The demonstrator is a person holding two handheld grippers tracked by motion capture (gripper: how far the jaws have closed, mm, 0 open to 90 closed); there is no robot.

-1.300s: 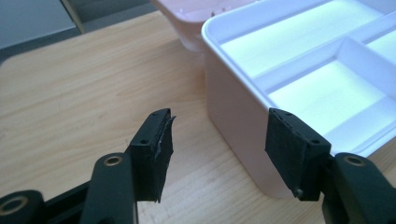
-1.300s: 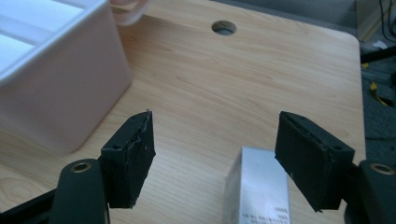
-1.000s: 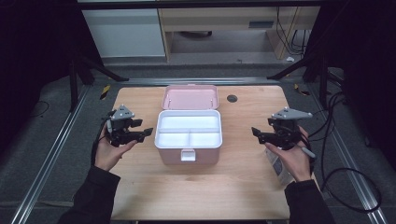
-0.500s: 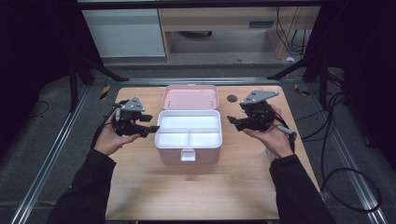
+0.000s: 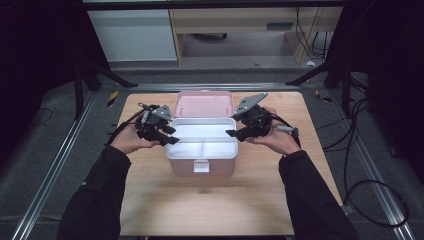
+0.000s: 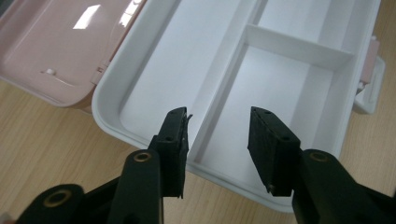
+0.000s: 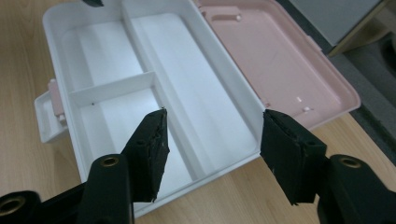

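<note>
Tray (image 5: 200,150): white inside, pink base. Lid (image 5: 202,104): pale pink. Counter (image 5: 210,200): light wood grain. Gripper fingers (image 6: 268,140): matte black. Sleeves (image 5: 100,200): black.

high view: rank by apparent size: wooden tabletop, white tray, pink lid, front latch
1. wooden tabletop
2. white tray
3. pink lid, looks smaller than the tray, but it lies farther from the camera, so this is unsure
4. front latch
</note>
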